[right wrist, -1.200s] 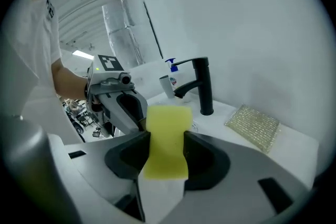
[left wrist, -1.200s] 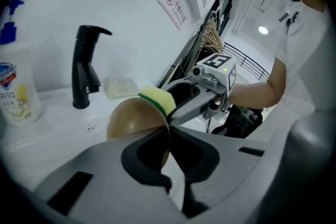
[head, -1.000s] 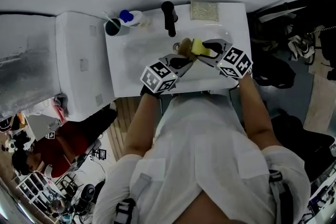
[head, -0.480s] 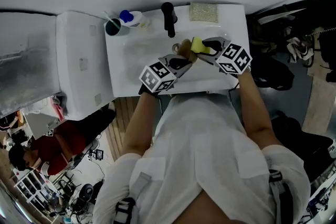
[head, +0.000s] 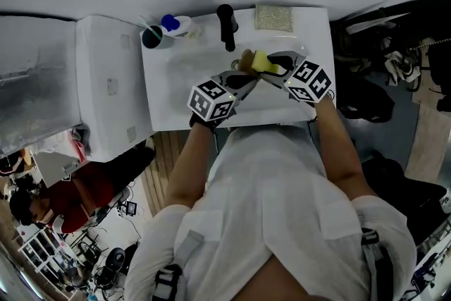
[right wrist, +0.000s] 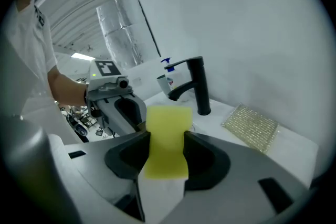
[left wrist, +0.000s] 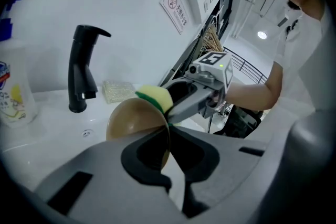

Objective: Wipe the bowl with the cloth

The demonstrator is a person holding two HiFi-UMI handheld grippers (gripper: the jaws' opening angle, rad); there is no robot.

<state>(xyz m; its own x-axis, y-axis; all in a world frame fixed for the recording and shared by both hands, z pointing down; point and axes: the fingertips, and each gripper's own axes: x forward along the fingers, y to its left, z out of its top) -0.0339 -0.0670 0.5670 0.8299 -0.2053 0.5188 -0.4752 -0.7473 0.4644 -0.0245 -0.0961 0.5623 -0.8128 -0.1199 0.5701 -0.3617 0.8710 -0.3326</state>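
Head view: wiping is under way. I have the bowl (head: 246, 60) just in front of the faucet (head: 226, 25), where the left hand-held gripper (head: 243, 78) and right hand-held gripper (head: 273, 68) meet.

Left gripper view: the jaws clamp the thin rim. The bowl is brown, smooth and tilted, and the cloth (left wrist: 155, 97) appears to touch its upper edge.

Right gripper view: the jaws pinch the yellow cloth. The next move probably calls for a sweep across the inner wall.

bowl (head: 246, 60) | yellow sponge (head: 261, 63) touching it | over white sink (head: 176, 84) | black faucet (head: 226, 25) behind
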